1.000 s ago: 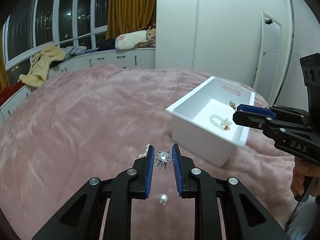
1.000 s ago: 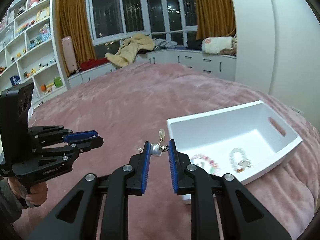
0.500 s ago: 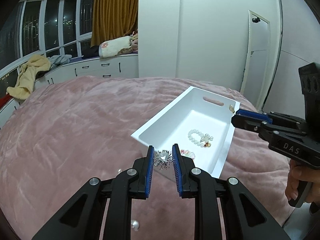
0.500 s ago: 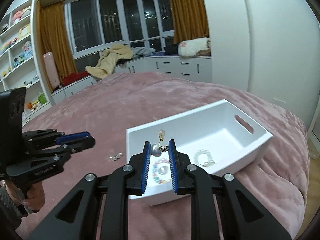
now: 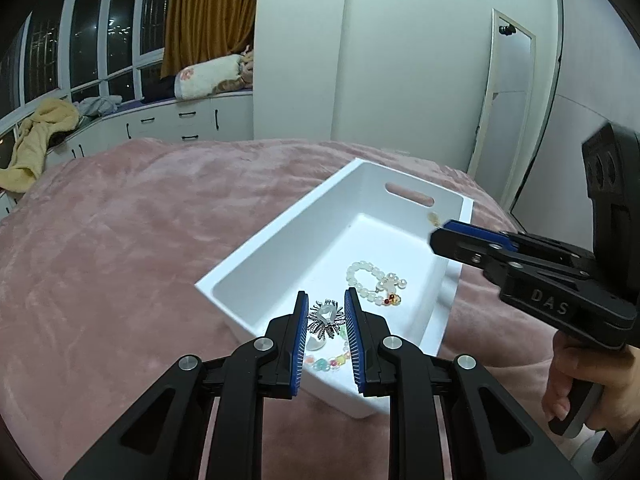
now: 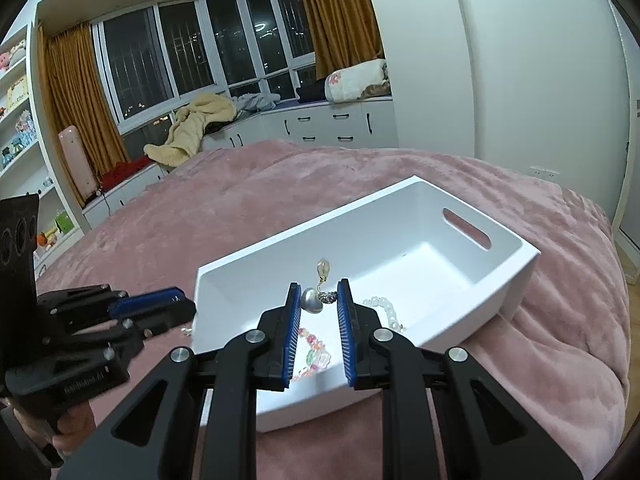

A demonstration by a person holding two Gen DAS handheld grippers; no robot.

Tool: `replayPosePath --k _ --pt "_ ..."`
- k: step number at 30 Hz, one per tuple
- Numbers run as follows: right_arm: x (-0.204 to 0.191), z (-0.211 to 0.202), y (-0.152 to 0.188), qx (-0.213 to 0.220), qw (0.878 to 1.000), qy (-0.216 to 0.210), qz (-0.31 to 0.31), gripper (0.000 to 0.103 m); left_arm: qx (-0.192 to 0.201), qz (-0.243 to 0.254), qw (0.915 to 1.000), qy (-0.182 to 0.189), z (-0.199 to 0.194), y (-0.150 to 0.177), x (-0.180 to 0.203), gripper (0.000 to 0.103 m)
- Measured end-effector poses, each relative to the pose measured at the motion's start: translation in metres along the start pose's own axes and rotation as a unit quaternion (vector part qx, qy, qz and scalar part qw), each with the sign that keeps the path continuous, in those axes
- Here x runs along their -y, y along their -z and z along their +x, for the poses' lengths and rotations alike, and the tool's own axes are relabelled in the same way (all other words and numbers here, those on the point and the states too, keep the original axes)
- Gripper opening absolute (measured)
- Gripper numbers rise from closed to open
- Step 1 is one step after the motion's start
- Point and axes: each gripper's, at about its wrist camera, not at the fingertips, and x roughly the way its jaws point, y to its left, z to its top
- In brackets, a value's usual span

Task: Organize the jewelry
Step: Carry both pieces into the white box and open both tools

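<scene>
A white bin (image 5: 280, 236) (image 6: 516, 280) sits on the pink bed. My left gripper (image 5: 326, 308) is shut on a silver spiky brooch (image 5: 326, 318) and holds it over the bin's near end. My right gripper (image 6: 319, 298) is shut on a pearl heart earring (image 6: 312, 300) with a dangling drop (image 6: 323, 269), above the bin. It also shows in the left wrist view (image 5: 440, 230) over the bin's right rim. In the bin lie a white pearl bracelet (image 5: 368, 280) (image 6: 384, 308) and a colourful bead bracelet (image 5: 328, 360) (image 6: 314, 344).
The pink blanket (image 5: 120, 240) covers the whole bed. Small pearl pieces (image 6: 186, 331) lie on it left of the bin. White cabinets (image 6: 332, 124) with clothes on top run under the windows. White wardrobe walls (image 5: 400, 60) stand behind the bin.
Both grippers have carried their pieces from over the blanket to above the bin. The bin now sits closer and right under them.
</scene>
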Motion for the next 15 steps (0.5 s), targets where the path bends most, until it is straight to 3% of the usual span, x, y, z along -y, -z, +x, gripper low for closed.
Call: replayPosePath --k 7,15 --pt "0.019 0.03 0.011 -0.016 0.999 0.01 0.029 0.019 -0.02 0.004 0.9997 0.013 0.042 -0.002 0.009 0.023" --pt "0.027 0.036 0.013 0.0 0.999 0.022 0.027 0.019 -0.038 0.005 0.999 0.022 0.082 -0.003 0.019 0.024"
